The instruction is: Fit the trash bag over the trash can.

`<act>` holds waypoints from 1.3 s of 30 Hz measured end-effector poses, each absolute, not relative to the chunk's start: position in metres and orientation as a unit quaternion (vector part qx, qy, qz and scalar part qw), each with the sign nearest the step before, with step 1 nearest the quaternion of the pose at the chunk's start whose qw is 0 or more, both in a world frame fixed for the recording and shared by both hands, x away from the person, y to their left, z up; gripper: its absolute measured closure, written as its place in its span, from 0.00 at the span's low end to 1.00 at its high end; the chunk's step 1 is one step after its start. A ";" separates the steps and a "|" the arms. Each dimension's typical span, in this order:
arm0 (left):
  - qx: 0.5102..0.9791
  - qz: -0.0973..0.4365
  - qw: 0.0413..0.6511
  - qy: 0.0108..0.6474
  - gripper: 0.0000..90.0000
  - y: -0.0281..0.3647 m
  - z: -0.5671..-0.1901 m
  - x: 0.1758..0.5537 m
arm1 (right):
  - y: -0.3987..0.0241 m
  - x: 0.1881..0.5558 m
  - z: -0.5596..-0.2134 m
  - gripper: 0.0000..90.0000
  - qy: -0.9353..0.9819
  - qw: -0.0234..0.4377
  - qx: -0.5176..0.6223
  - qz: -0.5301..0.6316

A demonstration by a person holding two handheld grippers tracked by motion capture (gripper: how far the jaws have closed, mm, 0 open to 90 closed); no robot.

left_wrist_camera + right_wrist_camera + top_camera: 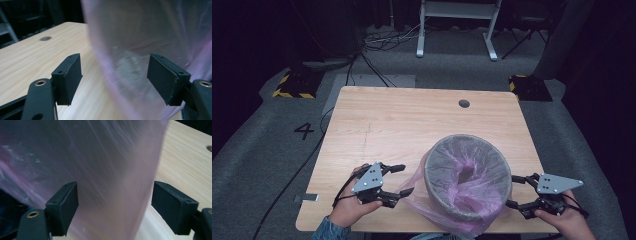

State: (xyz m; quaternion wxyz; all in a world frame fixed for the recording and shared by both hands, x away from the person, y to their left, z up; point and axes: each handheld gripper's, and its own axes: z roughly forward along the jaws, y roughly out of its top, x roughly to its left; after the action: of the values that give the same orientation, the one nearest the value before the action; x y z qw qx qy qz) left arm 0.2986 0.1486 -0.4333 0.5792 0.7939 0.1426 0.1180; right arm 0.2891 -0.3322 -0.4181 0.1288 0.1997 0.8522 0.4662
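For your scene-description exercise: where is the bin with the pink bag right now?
In the high view the bin, lined with the pink bag, stands on the wooden table near its front edge, right of centre, between the left gripper and the right gripper.

Grey bin (467,182) lined with pink bag (472,172) on wooden table (402,125), left gripper (401,180) and right gripper (513,191) flanking it, fingers spread

- The bin (467,177) stands on the table (387,125), between the left gripper (404,181) and the right gripper (516,191).
- The plastic bag (472,175) lies in the bin and over its rim.
- Bag folds hang just beyond the left gripper's fingertips (71,75).
- The table's hole (464,103) lies well behind both grippers.
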 end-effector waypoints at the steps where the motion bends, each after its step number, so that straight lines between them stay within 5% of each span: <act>1: 0.799 0.111 0.576 0.133 0.30 0.143 -0.434 0.299 | -0.329 0.293 -0.418 0.30 0.855 0.126 0.194 0.463; 6: 0.813 0.089 0.565 0.111 0.30 0.122 -0.438 0.303 | -0.327 0.306 -0.419 0.87 0.874 0.079 0.165 0.449; 9: 0.815 0.085 0.563 0.106 0.30 0.115 -0.440 0.304 | -0.330 0.308 -0.418 1.00 0.867 0.074 0.184 0.457; 22: 0.817 0.110 0.559 0.089 0.28 0.100 -0.432 0.287 | -0.331 0.292 -0.419 0.98 0.856 0.109 0.233 0.448; 27: 0.809 0.099 0.571 0.098 0.49 0.104 -0.426 0.288 | -0.326 0.286 -0.411 0.98 0.857 0.113 0.220 0.452; 35: 0.801 0.092 0.579 0.121 0.98 0.109 -0.419 0.295 | -0.327 0.286 -0.407 0.99 0.855 0.122 0.224 0.452; 39: 0.791 0.099 0.586 0.146 1.00 0.114 -0.417 0.302 | -0.332 0.289 -0.406 1.00 0.848 0.131 0.237 0.456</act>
State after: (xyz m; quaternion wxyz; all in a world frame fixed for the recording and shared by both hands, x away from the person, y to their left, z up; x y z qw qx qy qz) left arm 0.3017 0.1142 -0.4173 0.5863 0.7906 0.1464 0.0990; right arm 0.2890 -0.3319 -0.4063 0.1313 0.2366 0.8480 0.4557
